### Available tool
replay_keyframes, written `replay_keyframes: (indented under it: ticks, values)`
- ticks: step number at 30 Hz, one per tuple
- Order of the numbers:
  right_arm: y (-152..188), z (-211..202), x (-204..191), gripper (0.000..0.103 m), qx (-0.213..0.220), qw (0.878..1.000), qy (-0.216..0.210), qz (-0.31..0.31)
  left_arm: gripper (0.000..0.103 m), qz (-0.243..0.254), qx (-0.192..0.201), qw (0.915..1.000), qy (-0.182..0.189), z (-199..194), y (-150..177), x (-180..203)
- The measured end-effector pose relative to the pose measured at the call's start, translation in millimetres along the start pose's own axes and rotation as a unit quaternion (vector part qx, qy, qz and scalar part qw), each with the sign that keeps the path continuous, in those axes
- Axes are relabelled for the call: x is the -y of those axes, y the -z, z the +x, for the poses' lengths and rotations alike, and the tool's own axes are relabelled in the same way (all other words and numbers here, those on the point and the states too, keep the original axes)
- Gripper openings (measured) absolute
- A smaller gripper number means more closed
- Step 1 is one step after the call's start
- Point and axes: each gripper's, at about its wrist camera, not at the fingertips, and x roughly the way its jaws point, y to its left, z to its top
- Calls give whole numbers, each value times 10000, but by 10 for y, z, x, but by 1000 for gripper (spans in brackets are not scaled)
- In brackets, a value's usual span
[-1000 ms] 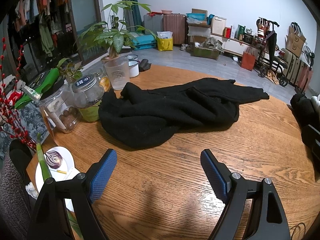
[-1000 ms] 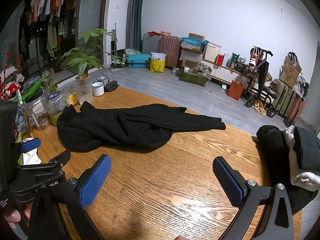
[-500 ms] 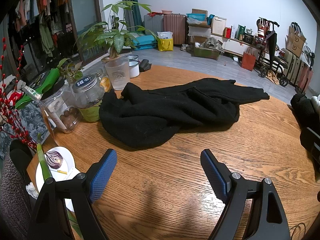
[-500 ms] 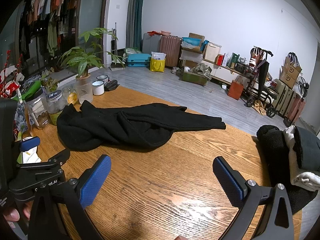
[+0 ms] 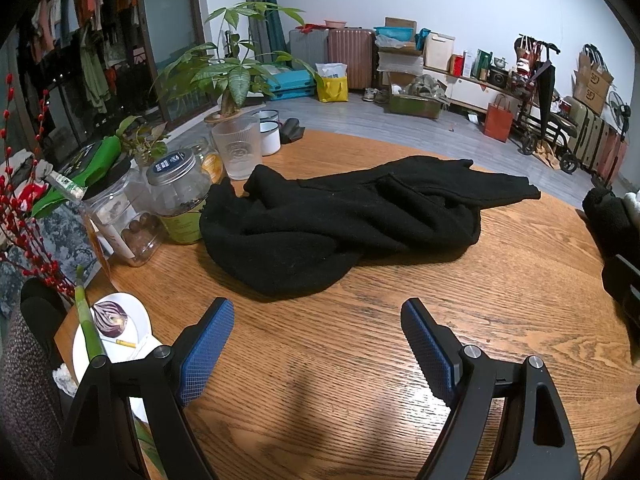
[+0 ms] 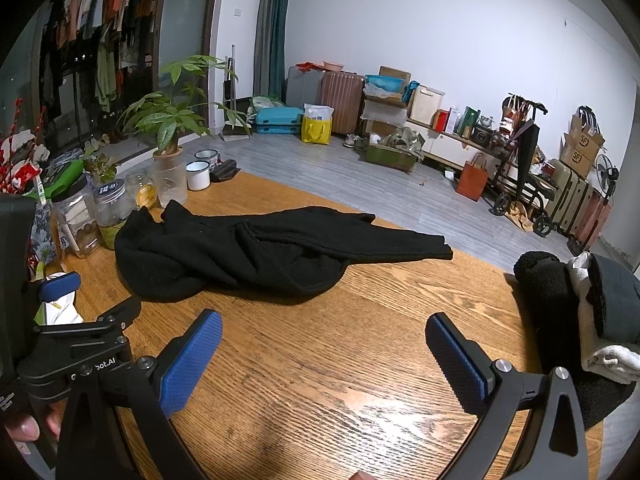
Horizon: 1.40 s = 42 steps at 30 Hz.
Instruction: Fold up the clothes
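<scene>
- Left gripper point(image 5: 318, 322) has its blue-padded jaws spread wide with nothing between them, just hanging over bare wood on the near side of the black garment point(image 5: 352, 220), not touching it.
- Right gripper point(image 6: 324, 332) is the same deal: jaws wide apart, nothing held, a bit back from the garment. In its view the left gripper's body shows at the lower left with part of a printed name ending "bot.AI"; the start is cut off.
- The black garment lies rumpled and unfolded in the middle of the round wooden table point(image 5: 360, 380), one sleeve stretched out to the right.
- Just left of the garment: a metal-lidded jar point(image 5: 178, 200) with a blue label I can't read, a second jar point(image 5: 116, 216) beside it, and a ribbed glass point(image 5: 237, 146) behind them.
- Nearer than the jars there's a white plate point(image 5: 132, 334) with half a red onion on it.
- At the table's right edge, well apart from the garment, sits a pile of clothes point(image 6: 568, 308), black, white and grey.
- Beyond the table: grey floor, suitcases point(image 6: 342, 100) against the white wall, and cardboard boxes point(image 6: 582, 148) marked "SF" at far right.
</scene>
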Motion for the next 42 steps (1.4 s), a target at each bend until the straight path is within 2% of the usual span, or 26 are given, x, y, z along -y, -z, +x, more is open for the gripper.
replay_keyframes:
  ticks: [27,28,33,36,38,40,42]
  values:
    - [-15,24,38,103,-4,10000,-61,-13,85,-125,14,9999,8,-11,-23,-69]
    - [-23,48,61,103,-45,9999,-104,16,85,-179,6,9998,42,-15,-30,-100]
    - [-74,460,297,103,-789,9920,-832,530,85,-501,-86,9982,313,-7,-61,-319]
    - [-81,781,359,102,-1054,9883,-856,693,85,-670,-161,9966,452,13,-67,-482]
    - [-105,983,316,84,-1184,9872,-860,632,85,-801,-207,9950,566,22,-71,-583]
    - [-152,1206,182,74,-1299,9859,-946,469,85,-870,-233,9935,694,26,-70,-653]
    - [-200,1422,51,74,-1404,9842,-1032,313,85,-887,-251,9926,789,33,-69,-701]
